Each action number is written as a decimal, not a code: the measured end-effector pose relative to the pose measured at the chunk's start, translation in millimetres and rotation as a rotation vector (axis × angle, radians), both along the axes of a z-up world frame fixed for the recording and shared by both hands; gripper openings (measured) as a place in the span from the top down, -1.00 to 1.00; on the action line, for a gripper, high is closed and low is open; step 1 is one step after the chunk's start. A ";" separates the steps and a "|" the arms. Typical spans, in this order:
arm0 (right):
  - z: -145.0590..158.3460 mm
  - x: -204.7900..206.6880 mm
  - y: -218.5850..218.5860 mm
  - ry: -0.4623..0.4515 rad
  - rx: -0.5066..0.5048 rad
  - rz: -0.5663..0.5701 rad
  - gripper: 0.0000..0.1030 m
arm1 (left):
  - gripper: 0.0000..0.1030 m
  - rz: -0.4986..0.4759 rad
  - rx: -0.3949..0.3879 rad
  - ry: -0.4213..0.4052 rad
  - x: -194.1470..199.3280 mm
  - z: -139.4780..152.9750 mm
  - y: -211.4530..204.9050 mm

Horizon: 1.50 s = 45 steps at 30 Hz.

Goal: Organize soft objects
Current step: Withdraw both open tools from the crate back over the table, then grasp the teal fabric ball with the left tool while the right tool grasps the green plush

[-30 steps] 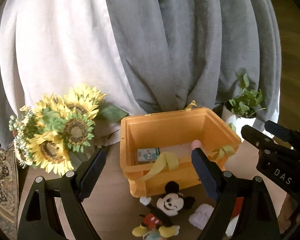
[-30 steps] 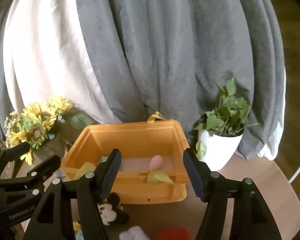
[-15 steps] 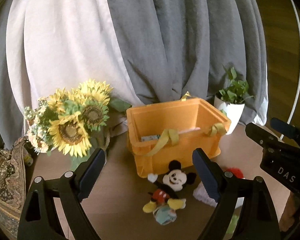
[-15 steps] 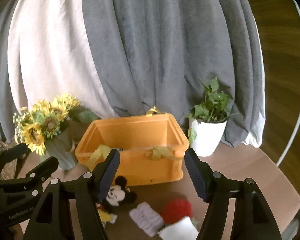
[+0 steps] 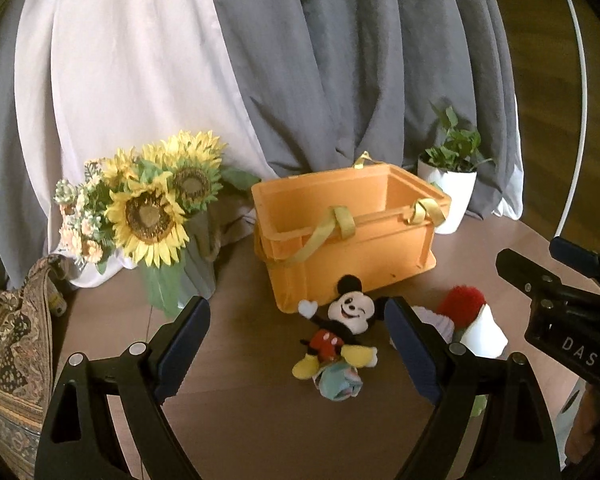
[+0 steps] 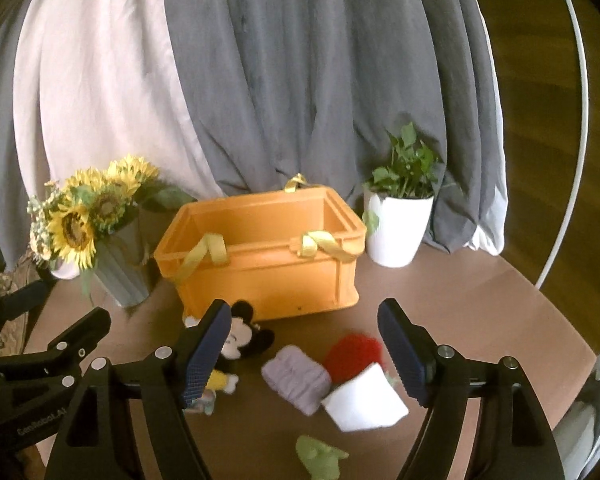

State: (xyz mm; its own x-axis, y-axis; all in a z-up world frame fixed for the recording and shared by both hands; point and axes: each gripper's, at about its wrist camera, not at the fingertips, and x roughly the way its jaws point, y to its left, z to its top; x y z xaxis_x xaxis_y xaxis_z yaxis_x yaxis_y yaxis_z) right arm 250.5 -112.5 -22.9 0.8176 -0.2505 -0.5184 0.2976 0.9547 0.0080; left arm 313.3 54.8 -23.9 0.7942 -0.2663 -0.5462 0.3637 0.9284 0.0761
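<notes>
1. Grey and white curtains [image 6: 260,80] hang behind a round brown table [image 6: 460,300].
2. From the left stand the sunflowers [image 6: 80,216], then the orange box [image 6: 268,264] in the middle, then the potted plant [image 6: 400,216] on the right.
3. In front of the box lie the soft things: the mouse toy [image 5: 340,328], a grey folded cloth [image 6: 296,378], a red fluffy ball [image 6: 356,354], a white cloth [image 6: 364,404] and a green piece [image 6: 320,456].
4. I think the step is choosing one soft thing. Come down straight over its thick middle and close slowly, so the neighbours are not dragged.
5. The left gripper [image 5: 296,344] is wide apart and holds nothing; the mouse toy lies between its fingers' line.
6. The right gripper [image 6: 304,350] is also wide and empty, above the cloths.
</notes>
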 end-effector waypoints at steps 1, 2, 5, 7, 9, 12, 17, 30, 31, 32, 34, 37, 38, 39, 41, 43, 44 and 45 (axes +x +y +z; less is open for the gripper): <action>-1.7 -2.2 0.3 0.001 0.002 -0.005 -0.49 | -0.74 -0.002 0.002 -0.002 -1.7 -1.5 -0.1; -3.5 -4.9 0.7 0.002 0.003 -0.010 -0.50 | -0.74 -0.006 0.005 -0.004 -3.2 -3.0 -0.5; -8.9 -12.5 3.7 0.004 -0.012 -0.024 -0.55 | -0.74 -0.014 0.017 -0.009 -6.6 -6.6 -2.0; -11.4 -16.1 4.7 0.005 -0.018 -0.032 -0.56 | -0.74 -0.014 0.021 -0.012 -8.4 -8.5 -2.1; -15.4 -19.4 5.0 0.012 -0.014 -0.036 -0.56 | -0.74 -0.021 0.022 -0.008 -10.8 -12.1 -2.0; -22.9 -23.2 4.9 0.028 0.003 -0.042 -0.56 | -0.74 -0.031 0.025 0.009 -12.7 -19.1 -2.2; -38.7 -28.4 2.4 0.060 0.031 -0.052 -0.56 | -0.74 -0.044 0.036 0.032 -16.8 -33.7 -3.5; -80.1 -34.0 -1.6 0.162 0.082 -0.061 -0.56 | -0.74 -0.064 0.082 0.104 -17.7 -72.6 -11.7; -83.4 -34.3 -2.2 0.167 0.087 -0.063 -0.56 | -0.74 -0.064 0.086 0.105 -17.3 -75.2 -12.1; -87.8 -34.6 -2.7 0.174 0.092 -0.066 -0.56 | -0.74 -0.066 0.090 0.108 -16.8 -78.4 -13.2; -94.7 -34.7 -3.8 0.184 0.099 -0.067 -0.56 | -0.74 -0.065 0.096 0.113 -15.8 -84.9 -14.7; -106.3 -35.0 -5.1 0.204 0.107 -0.075 -0.56 | -0.74 -0.068 0.096 0.124 -12.8 -95.2 -17.9; -109.7 -35.2 -5.8 0.209 0.108 -0.080 -0.56 | -0.74 -0.071 0.096 0.129 -11.4 -99.3 -19.9; -114.0 -35.4 -6.5 0.213 0.110 -0.085 -0.56 | -0.74 -0.072 0.097 0.132 -10.6 -101.9 -21.8; -119.6 -35.1 -7.5 0.220 0.118 -0.088 -0.56 | -0.74 -0.071 0.097 0.135 -7.9 -106.9 -24.8; -126.0 -33.7 -8.6 0.226 0.121 -0.092 -0.56 | -0.74 -0.073 0.097 0.135 -4.8 -111.5 -27.8; -127.6 -33.3 -9.0 0.226 0.122 -0.093 -0.56 | -0.74 -0.072 0.098 0.131 -3.2 -113.3 -29.1; -130.7 -32.0 -9.1 0.226 0.123 -0.094 -0.56 | -0.74 -0.071 0.101 0.129 -1.1 -115.6 -30.6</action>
